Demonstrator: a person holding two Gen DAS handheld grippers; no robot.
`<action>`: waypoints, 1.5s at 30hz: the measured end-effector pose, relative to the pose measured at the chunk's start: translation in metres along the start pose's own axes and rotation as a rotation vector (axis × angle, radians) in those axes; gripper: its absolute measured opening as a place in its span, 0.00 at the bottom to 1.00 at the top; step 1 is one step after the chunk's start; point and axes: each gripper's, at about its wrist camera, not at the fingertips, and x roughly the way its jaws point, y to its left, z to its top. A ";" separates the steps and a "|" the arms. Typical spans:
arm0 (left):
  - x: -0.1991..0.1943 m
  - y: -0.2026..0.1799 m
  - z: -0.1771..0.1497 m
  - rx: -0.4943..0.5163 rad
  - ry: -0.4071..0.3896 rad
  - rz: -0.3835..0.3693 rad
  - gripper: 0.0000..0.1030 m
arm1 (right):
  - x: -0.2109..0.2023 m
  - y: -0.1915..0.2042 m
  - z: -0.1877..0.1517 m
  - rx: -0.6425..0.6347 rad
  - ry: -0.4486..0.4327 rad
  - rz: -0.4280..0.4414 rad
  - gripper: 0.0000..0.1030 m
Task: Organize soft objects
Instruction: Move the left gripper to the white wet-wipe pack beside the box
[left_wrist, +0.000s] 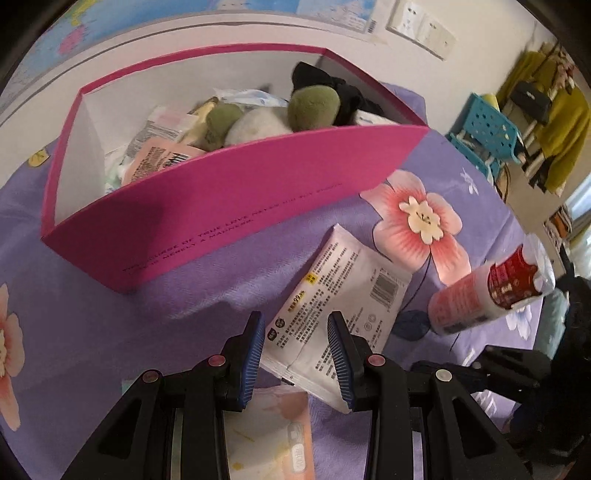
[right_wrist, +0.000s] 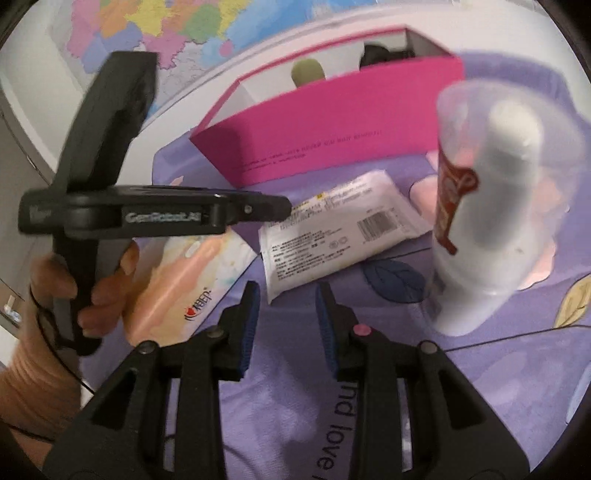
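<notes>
A pink box (left_wrist: 236, 206) stands on the purple flowered bedsheet (left_wrist: 92, 314), holding green and white plush toys (left_wrist: 314, 105), a black soft item (left_wrist: 332, 85) and several packets. A white wipes packet (left_wrist: 343, 288) lies in front of the box. My left gripper (left_wrist: 297, 334) is open just above the packet's near end, empty. A peach tissue pack (left_wrist: 273, 432) lies under it. My right gripper (right_wrist: 286, 308) is open and empty, just short of the wipes packet (right_wrist: 340, 232). A wrapped roll with a red label (right_wrist: 491, 206) stands close on its right. The left gripper also shows in the right wrist view (right_wrist: 280, 208).
A world map (right_wrist: 155, 29) hangs on the wall behind the box (right_wrist: 332, 133). A blue plastic stool (left_wrist: 487, 136) and yellow clothes (left_wrist: 554, 122) stand beyond the bed's right edge. The roll (left_wrist: 487, 291) lies right of the wipes packet. The peach tissue pack (right_wrist: 184, 273) lies left.
</notes>
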 end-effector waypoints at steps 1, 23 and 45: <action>0.001 0.000 0.000 0.006 0.006 0.004 0.35 | 0.000 0.003 -0.001 -0.008 -0.005 -0.007 0.33; 0.007 0.021 -0.003 0.034 0.097 0.005 0.33 | 0.054 0.031 0.014 -0.005 0.053 -0.119 0.34; -0.003 0.052 0.002 -0.062 0.052 -0.099 0.25 | 0.068 0.016 0.045 0.138 0.005 -0.108 0.44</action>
